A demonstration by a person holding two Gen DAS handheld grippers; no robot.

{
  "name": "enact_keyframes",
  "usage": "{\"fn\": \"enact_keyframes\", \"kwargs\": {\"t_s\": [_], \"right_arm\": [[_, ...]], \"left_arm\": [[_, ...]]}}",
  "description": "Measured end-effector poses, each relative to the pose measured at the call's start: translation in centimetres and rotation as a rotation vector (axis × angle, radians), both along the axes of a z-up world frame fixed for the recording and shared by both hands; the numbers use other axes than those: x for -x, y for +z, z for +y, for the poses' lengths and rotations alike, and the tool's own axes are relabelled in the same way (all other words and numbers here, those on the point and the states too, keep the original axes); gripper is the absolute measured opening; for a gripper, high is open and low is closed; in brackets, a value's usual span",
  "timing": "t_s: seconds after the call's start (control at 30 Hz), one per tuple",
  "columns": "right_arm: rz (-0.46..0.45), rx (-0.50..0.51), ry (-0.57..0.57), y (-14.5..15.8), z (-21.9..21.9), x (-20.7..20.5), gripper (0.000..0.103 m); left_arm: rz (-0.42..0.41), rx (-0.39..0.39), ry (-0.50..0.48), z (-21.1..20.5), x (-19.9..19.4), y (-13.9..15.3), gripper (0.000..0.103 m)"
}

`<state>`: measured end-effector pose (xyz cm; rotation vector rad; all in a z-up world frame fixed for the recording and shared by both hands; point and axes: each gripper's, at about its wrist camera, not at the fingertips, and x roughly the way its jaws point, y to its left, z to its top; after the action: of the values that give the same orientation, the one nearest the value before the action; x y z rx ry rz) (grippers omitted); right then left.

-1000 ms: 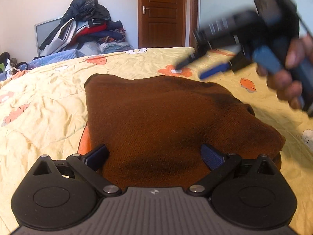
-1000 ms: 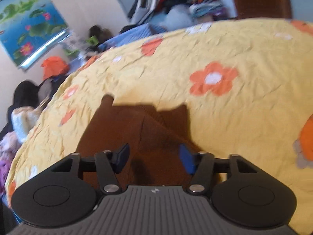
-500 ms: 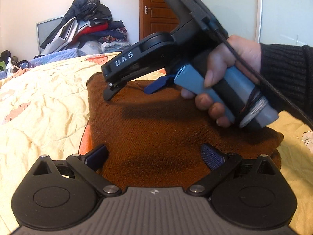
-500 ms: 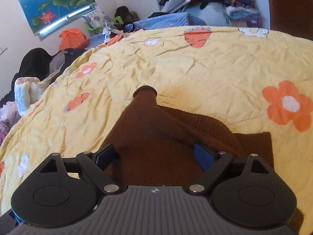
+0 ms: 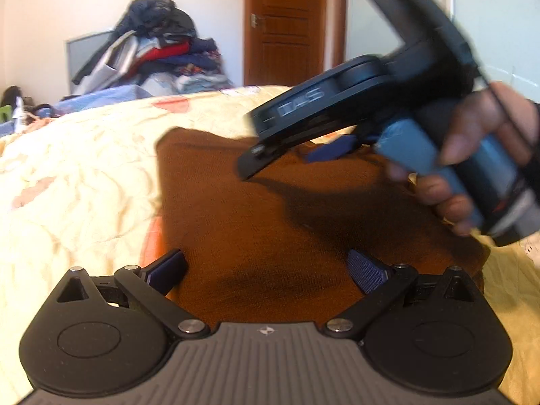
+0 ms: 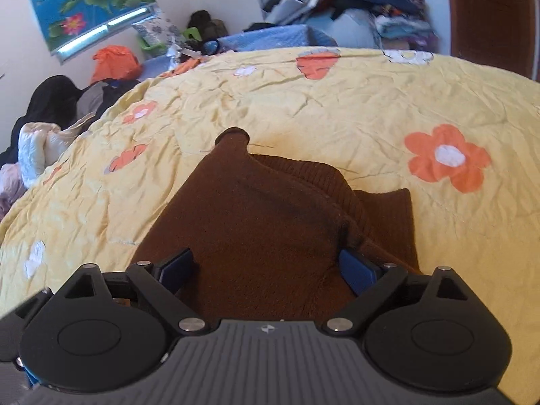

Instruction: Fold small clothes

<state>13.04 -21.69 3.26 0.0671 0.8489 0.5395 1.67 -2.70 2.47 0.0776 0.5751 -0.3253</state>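
Brown sweater (image 6: 270, 222) is lying folded; my right gripper (image 6: 266, 270), jaws just widening, empty, is tilting down over it, left gripper (image 5: 266, 270) gaping.

Right gripper (image 5: 287, 163) now lower over the brown sweater (image 5: 270, 222), shifted from its far left corner toward the middle; jaws just opening wider, no cloth pinched between.

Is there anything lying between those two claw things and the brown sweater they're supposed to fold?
Nothing visible does. The brown sweater lies bare on the yellow flowered bedspread, right under both the right gripper and the left gripper, whose jaws stand open.
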Motion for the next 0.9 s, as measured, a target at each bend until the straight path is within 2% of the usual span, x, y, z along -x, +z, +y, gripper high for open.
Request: {"fn": "enact_keyframes", "kwargs": {"t_s": [0.13,0.27,0.33,0.37,0.43,0.57,0.63,0.67,0.7,0.73,0.8,0.9], "right_arm": [[-0.035,-0.084,-0.032,2.3,-2.4,2.1,0.094],[-0.070,-0.093,-0.128,3.3,-6.0,2.0,0.094],[-0.060,-0.110,-0.176,3.3,-7.3,1.2,0.090],[-0.054,-0.116,-0.181,3.4,-7.6,0.7,0.087],[-0.076,-0.109,-0.147,3.5,-7.1,0.0,0.083],[-0.092,-0.026,-0.046,3.0,-4.3,-1.8,0.065],[-0.067,0.029,-0.006,2.0,-2.8,-3.2,0.063],[-0.047,0.069,0.017,1.2,-2.0,-3.8,0.056],[-0.021,0.116,0.034,0.3,-1.3,-4.4,0.040],[0.002,0.156,0.052,-0.5,-0.7,-4.8,0.040],[-0.018,0.156,0.078,-0.3,-0.4,-4.4,0.023],[-0.052,0.107,0.060,1.4,-1.7,-3.8,0.020]], "left_arm": [[-0.034,-0.003,0.029,2.1,0.4,1.0,0.103],[-0.061,-0.004,0.102,3.8,-1.8,1.0,0.103],[-0.037,0.026,0.139,4.4,-2.9,-0.3,0.103],[0.005,0.062,0.141,4.7,-3.4,-0.4,0.103],[-0.010,0.081,0.167,5.0,-3.1,-0.2,0.103],[-0.046,0.042,0.176,4.6,-2.6,0.0,0.103],[-0.045,0.038,0.174,4.7,-2.5,-0.1,0.103],[-0.039,0.045,0.174,4.8,-2.6,-0.2,0.103],[-0.032,0.054,0.174,5.0,-2.7,-0.2,0.103],[-0.024,0.066,0.173,5.2,-2.8,-0.2,0.103],[-0.010,0.091,0.172,5.5,-2.9,-0.3,0.103],[0.011,0.122,0.160,5.8,-3.2,-0.4,0.103]]}}
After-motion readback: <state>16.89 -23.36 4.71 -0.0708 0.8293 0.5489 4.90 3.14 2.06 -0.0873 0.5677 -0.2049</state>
